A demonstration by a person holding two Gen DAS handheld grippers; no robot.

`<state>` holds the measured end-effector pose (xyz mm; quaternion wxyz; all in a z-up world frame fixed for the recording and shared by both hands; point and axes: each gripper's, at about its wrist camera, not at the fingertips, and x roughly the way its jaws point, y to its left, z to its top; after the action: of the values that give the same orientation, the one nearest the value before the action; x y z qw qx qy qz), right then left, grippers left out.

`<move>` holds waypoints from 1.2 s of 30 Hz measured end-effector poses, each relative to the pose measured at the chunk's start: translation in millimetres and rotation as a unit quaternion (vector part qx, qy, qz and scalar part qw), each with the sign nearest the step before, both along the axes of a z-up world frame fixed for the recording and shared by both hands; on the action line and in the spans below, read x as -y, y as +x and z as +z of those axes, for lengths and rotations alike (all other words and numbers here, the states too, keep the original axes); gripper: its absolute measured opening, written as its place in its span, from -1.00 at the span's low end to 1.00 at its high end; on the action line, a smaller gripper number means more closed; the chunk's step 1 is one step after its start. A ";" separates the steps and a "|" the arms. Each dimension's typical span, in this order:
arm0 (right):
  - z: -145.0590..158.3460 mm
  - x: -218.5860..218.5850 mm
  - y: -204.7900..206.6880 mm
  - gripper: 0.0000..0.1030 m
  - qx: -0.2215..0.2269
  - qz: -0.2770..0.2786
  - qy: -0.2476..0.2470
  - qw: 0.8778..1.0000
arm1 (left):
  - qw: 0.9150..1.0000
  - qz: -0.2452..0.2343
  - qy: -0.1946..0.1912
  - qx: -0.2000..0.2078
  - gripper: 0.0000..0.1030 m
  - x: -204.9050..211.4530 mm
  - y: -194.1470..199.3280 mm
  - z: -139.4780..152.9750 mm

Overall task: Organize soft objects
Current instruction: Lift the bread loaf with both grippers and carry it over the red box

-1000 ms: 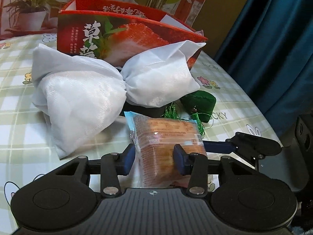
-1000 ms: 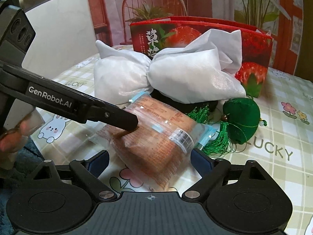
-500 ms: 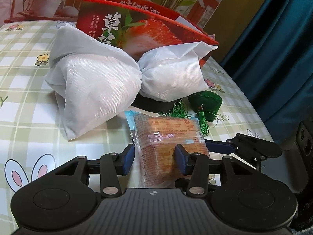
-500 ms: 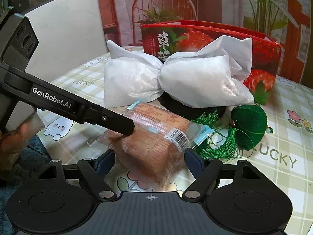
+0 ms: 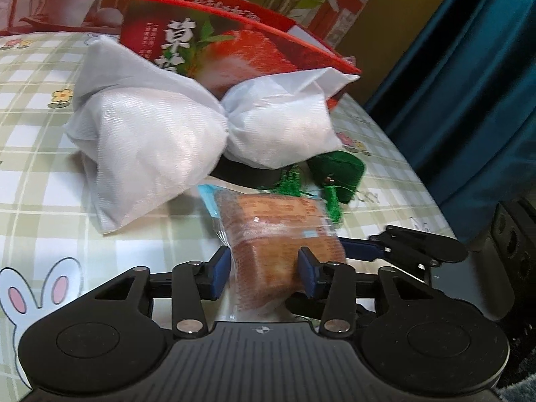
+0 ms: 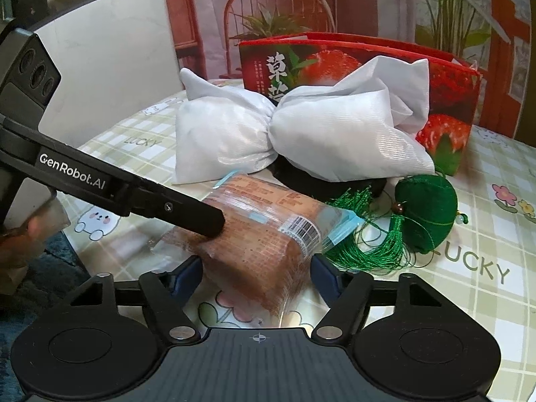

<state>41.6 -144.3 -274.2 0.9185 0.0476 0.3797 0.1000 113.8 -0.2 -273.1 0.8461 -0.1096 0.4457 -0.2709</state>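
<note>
A wrapped brown bread loaf [image 5: 278, 221] lies on the checked tablecloth [image 5: 33, 167], its near end squeezed between the blue pads of my left gripper [image 5: 264, 268]. From the right wrist view, the same loaf [image 6: 261, 231] sits between the jaws of my right gripper [image 6: 256, 274], which are closing on it; the pads stand close at its sides without clearly pressing. The left gripper's black finger [image 6: 201, 217] rests on the loaf's top there. Behind it lie a white cloth bundle [image 5: 150, 140] [image 6: 301, 134] and a green tasselled sachet [image 5: 338, 171] [image 6: 425, 211].
A red strawberry box [image 5: 217, 43] [image 6: 445, 100] stands open behind the bundle. A black object [image 6: 301, 181] sits half hidden under the bundle. The table edge drops off at the right beside a blue curtain [image 5: 469, 100]. A person's hand [image 6: 20, 234] holds the left gripper.
The right gripper's jaws have narrowed around the loaf. The left wrist view has rolled a little and shifted, with the loaf still pinched in its pads.
</note>
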 end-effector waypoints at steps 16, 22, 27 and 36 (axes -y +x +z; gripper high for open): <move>22.4 -8.1 -7.0 0.07 0.054 0.021 -0.029 0.998 | 0.999 -0.006 -0.014 0.040 -0.14 -1.6 -6.1 24.7; 49.6 -7.3 -2.9 0.07 0.091 0.044 -0.071 0.992 | 0.998 -0.015 -0.012 0.062 -0.14 1.0 5.2 54.8; 81.3 7.4 18.2 0.07 0.115 0.048 -0.071 0.990 | 0.996 -0.023 -0.008 0.090 -0.14 6.4 32.5 91.8; 133.5 49.8 69.8 0.06 0.158 0.049 -0.090 0.982 | 0.989 -0.015 -0.011 0.149 -0.14 28.4 84.2 139.0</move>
<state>111.4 -194.1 -140.7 0.9614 -0.0704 0.2395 0.1160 197.9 -28.5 -134.1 0.8979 -0.0707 0.3129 -0.3014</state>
